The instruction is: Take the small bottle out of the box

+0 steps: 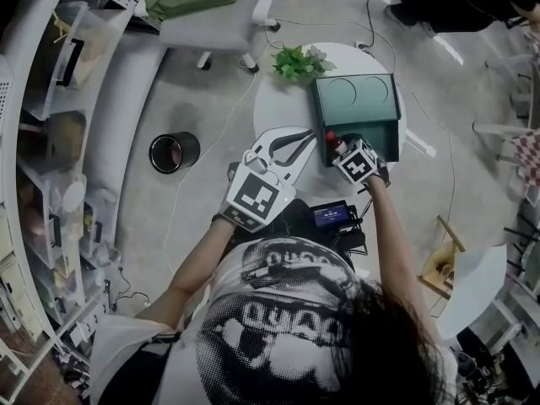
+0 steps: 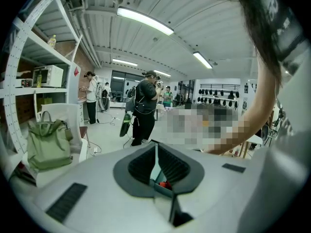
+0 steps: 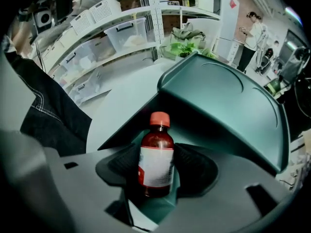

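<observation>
On the tabletop [image 1: 274,112], just beside the green box [image 1: 384,137]: left tool [image 2: 156,166], clenched on nothing. Inside the box: right tool [image 1: 346,154], released, straddling the upright bottle [image 3: 155,149]. Could topple it by closing off-centre; could snag the raised lid [image 3: 223,96] when lifting.

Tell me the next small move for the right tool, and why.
Probably close the right tool on the small bottle. Its jaws stand open on either side of the bottle, which stands upright inside the open box, so a grip looks needed before any lift.
</observation>
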`<state>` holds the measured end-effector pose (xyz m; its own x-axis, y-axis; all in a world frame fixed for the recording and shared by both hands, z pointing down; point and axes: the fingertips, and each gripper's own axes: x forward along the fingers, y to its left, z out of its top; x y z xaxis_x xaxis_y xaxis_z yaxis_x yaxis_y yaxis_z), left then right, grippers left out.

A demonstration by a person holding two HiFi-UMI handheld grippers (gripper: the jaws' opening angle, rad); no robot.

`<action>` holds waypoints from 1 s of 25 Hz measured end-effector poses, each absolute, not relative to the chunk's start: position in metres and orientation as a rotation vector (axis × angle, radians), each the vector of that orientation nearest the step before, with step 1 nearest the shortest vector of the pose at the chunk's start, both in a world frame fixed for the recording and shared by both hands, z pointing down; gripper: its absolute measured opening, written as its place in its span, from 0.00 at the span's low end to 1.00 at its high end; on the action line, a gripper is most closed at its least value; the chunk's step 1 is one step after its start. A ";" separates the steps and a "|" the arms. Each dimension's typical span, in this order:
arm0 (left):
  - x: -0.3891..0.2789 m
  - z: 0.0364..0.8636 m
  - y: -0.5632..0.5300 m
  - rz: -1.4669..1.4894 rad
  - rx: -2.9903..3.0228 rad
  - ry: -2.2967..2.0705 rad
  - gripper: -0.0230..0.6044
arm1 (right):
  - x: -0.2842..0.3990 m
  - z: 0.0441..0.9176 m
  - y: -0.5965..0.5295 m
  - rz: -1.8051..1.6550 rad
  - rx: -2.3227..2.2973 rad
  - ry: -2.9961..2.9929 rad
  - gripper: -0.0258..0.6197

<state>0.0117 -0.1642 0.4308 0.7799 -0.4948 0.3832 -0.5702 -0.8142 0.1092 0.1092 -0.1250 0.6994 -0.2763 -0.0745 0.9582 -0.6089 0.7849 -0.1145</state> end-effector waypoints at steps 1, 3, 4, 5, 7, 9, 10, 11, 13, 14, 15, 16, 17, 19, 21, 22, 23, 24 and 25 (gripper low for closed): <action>0.011 0.431 -0.166 0.501 2.757 -0.839 0.07 | 0.109 0.701 -0.126 0.559 0.529 -1.792 0.41; 0.008 0.431 -0.170 0.502 2.757 -0.848 0.07 | 0.110 0.704 -0.129 0.553 0.542 -1.776 0.41; 0.007 0.432 -0.171 0.497 2.752 -0.847 0.07 | 0.112 0.705 -0.130 0.554 0.551 -1.766 0.41; 0.007 0.433 -0.171 0.489 2.746 -0.842 0.07 | 0.113 0.705 -0.131 0.553 0.560 -1.759 0.40; 0.004 0.434 -0.171 0.485 2.738 -0.838 0.07 | 0.115 0.706 -0.131 0.550 0.569 -1.758 0.39; 0.001 0.434 -0.174 0.496 2.741 -0.842 0.07 | 0.114 0.706 -0.130 0.553 0.577 -1.768 0.39; -0.001 0.433 -0.177 0.499 2.744 -0.846 0.07 | 0.114 0.706 -0.131 0.557 0.587 -1.774 0.39; -0.003 0.433 -0.179 0.500 2.747 -0.849 0.07 | 0.114 0.706 -0.132 0.563 0.597 -1.780 0.39; -0.004 0.434 -0.181 0.489 2.756 -0.851 0.07 | 0.115 0.706 -0.133 0.576 0.614 -1.784 0.39; -0.005 0.434 -0.181 0.482 2.758 -0.849 0.07 | 0.115 0.706 -0.133 0.585 0.617 -1.785 0.39; -0.005 0.434 -0.181 0.477 2.758 -0.848 0.07 | 0.114 0.705 -0.132 0.597 0.618 -1.790 0.38; -0.006 0.433 -0.181 0.478 2.758 -0.846 0.07 | 0.113 0.703 -0.132 0.608 0.621 -1.798 0.39; -0.007 0.433 -0.180 0.483 2.758 -0.845 0.07 | 0.112 0.700 -0.131 0.619 0.629 -1.806 0.38; -0.009 0.434 -0.178 0.497 2.759 -0.845 0.07 | 0.110 0.691 -0.131 0.635 0.660 -1.826 0.39; -0.009 0.435 -0.177 0.507 2.759 -0.855 0.07 | 0.109 0.681 -0.134 0.658 0.709 -1.855 0.38; -0.008 0.435 -0.177 0.513 2.758 -0.859 0.07 | 0.109 0.676 -0.135 0.672 0.737 -1.870 0.38; -0.007 0.435 -0.175 0.513 2.757 -0.859 0.07 | 0.110 0.670 -0.136 0.684 0.763 -1.885 0.38; -0.005 0.434 -0.173 0.508 2.757 -0.855 0.07 | 0.111 0.665 -0.137 0.694 0.788 -1.900 0.38; -0.003 0.433 -0.171 0.505 2.756 -0.853 0.07 | 0.112 0.659 -0.137 0.702 0.810 -1.915 0.38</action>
